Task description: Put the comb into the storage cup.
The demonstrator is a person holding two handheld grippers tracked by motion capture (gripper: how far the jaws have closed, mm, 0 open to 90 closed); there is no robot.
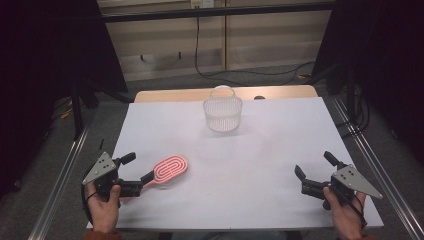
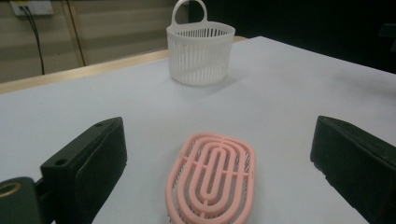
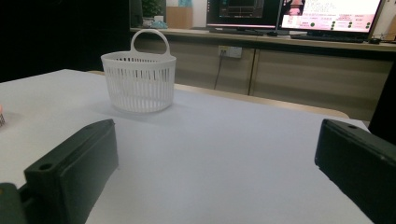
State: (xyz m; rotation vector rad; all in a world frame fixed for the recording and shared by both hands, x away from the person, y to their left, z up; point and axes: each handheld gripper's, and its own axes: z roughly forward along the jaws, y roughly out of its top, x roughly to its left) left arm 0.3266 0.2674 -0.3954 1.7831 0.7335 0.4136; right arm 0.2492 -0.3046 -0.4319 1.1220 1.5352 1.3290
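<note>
We see the pink brush point(image 2: 212, 179) cut off at its handle, ribbed oval head lying between our left gripper's point(image 1: 141, 182) open jaws, well short of the white basket point(image 2: 200, 53)

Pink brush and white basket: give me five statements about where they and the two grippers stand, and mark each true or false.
1. The pink brush lies flat on the table. True.
2. The brush sits inside the white basket. False: it lies on the table, well apart from the basket.
3. The left gripper has open jaws with the brush lying between them. True.
4. The right gripper holds the basket. False: its jaws are open and hold nothing.
5. The basket lies tipped on its side. False: it stands upright, handle up.
</note>
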